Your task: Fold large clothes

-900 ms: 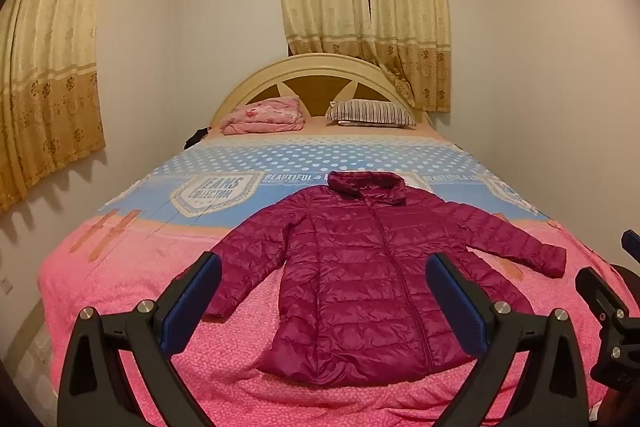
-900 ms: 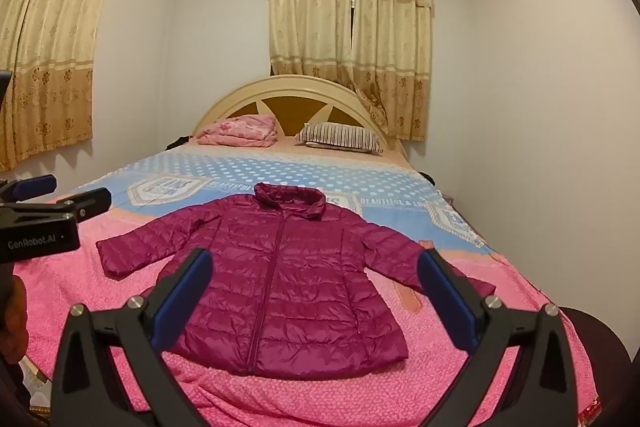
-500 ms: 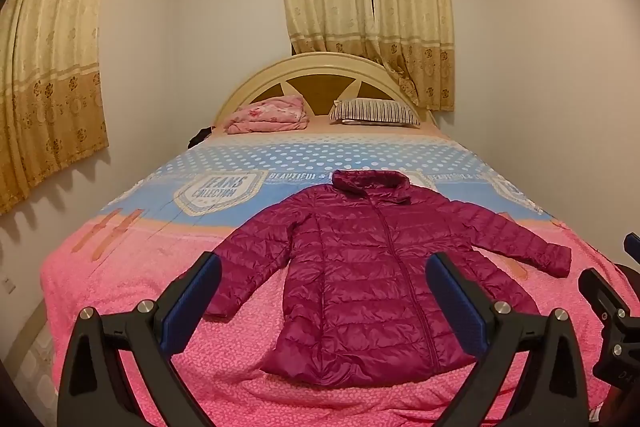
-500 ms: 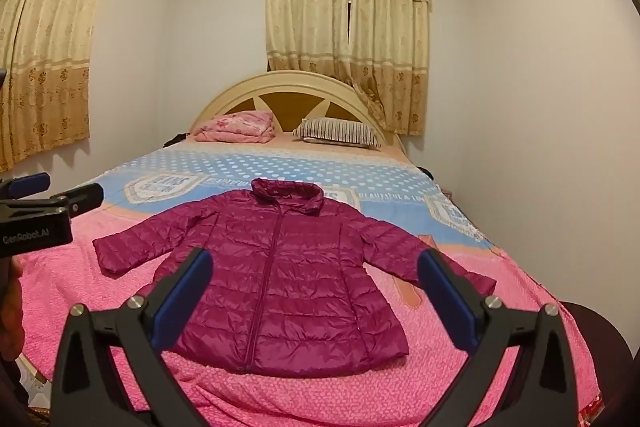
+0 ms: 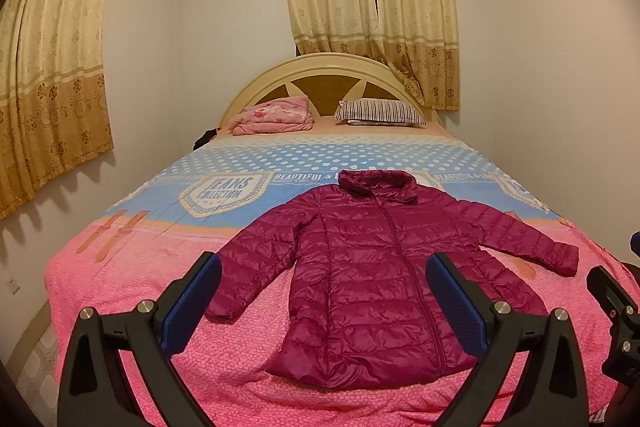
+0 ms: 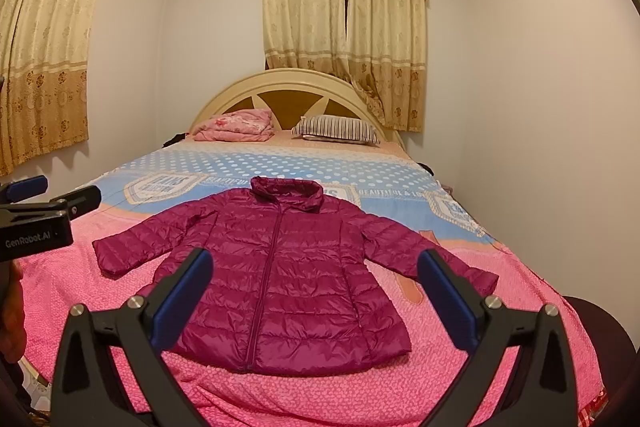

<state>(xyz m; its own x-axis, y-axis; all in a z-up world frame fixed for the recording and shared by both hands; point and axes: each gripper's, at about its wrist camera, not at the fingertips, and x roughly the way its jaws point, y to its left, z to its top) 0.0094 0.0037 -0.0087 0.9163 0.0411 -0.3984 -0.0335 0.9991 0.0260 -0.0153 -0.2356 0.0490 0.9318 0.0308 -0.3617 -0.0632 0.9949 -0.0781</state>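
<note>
A magenta quilted puffer jacket (image 5: 384, 279) (image 6: 288, 275) lies flat and zipped on the pink end of the bed, collar toward the headboard, both sleeves spread out to the sides. My left gripper (image 5: 324, 291) hovers short of the hem near the bed's foot, wide open with nothing between its blue-padded fingers. My right gripper (image 6: 316, 287) hangs the same way on the other side, also open and empty. Each gripper shows at the edge of the other's view.
The bed (image 5: 132, 275) fills the room between white walls, with a curved headboard (image 5: 324, 75). A folded pink blanket (image 5: 272, 115) and a striped pillow (image 5: 380, 111) sit at its head. Curtains (image 5: 372, 7) hang behind and on the left wall.
Both views have drifted slightly; the jacket sits a little further right and lower in the left view. The jacket itself lies as before and both grippers stay open.
</note>
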